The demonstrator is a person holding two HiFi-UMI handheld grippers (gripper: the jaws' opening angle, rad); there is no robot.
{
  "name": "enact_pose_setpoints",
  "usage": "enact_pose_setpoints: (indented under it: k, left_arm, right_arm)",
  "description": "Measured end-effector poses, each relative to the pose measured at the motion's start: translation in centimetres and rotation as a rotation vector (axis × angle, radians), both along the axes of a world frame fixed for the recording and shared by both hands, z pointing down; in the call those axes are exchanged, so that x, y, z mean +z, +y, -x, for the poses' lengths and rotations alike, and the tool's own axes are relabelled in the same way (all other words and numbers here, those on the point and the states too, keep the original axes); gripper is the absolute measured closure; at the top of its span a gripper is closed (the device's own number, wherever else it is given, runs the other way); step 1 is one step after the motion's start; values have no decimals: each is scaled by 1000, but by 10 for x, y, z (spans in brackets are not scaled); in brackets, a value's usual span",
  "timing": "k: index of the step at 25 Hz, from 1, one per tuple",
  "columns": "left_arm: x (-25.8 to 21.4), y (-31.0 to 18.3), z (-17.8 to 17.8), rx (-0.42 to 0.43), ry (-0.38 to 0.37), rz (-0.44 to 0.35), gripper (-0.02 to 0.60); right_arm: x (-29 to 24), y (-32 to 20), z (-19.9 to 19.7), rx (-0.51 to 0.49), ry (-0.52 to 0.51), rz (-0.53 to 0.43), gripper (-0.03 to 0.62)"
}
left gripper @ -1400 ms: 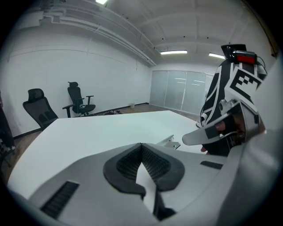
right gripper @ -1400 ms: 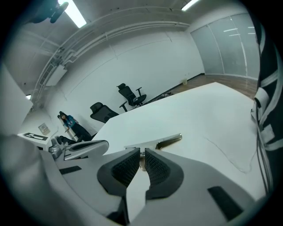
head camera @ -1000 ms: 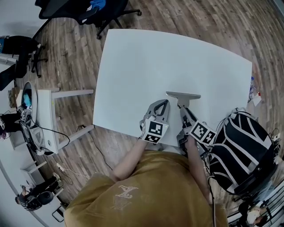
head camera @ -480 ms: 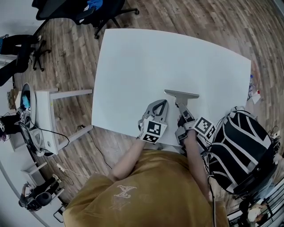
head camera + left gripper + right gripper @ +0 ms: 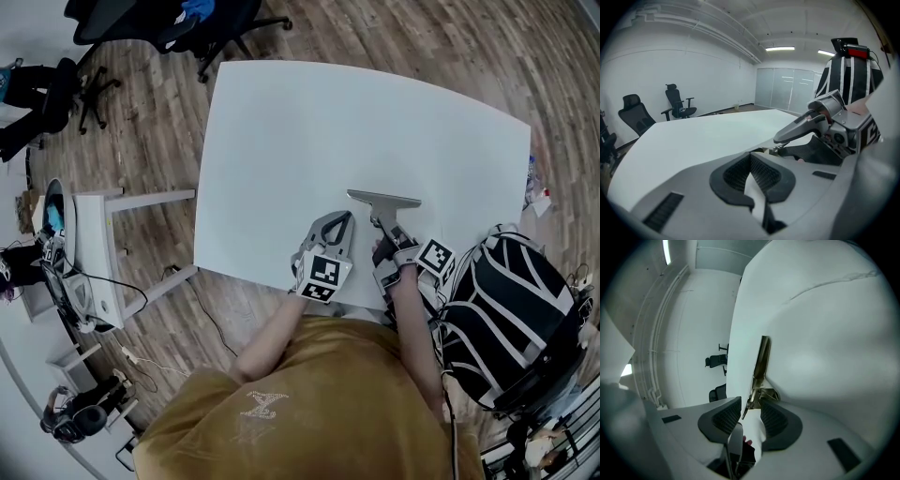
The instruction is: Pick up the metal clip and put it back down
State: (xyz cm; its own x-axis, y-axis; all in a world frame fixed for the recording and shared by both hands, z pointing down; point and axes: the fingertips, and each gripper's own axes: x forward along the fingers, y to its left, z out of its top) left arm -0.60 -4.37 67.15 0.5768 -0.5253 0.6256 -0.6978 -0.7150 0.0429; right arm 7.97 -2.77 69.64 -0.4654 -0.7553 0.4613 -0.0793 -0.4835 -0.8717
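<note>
A T-shaped metal clip [image 5: 384, 201] lies on the white table [image 5: 309, 122], near its front edge. My right gripper [image 5: 386, 239] comes at it from the front, rolled onto its side. In the right gripper view the clip's handle end [image 5: 757, 397] sits between the pads and still touches both. These jaws have just been opening. My left gripper [image 5: 351, 216] rests on the table just left of the clip, shut, with nothing in it [image 5: 751, 157]. From the left gripper view, the right gripper's fingers [image 5: 806, 126] reach in from the right.
A black and white striped backpack [image 5: 511, 319] stands close by my right arm, off the table's front right corner. A small white side table [image 5: 94, 244] with cables is at the left. Black office chairs [image 5: 187, 23] stand beyond the far edge.
The right gripper has rolled about its own axis, and its marker cube has turned with it. The clip and the left gripper stay where they were.
</note>
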Motion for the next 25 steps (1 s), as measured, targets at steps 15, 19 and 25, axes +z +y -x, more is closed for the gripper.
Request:
enact_pose_setpoints:
  k: [15, 19, 25]
  left_arm:
    - [4, -2, -3, 10, 9, 24, 575]
    - [5, -3, -1, 0, 6, 29, 575]
    - [4, -4, -2, 4, 5, 27, 575]
  right_arm:
    - [5, -8, 2, 38, -99, 17, 496]
    - [1, -8, 5, 38, -118, 5, 513]
    - [-1, -10, 4, 24, -119, -23, 523]
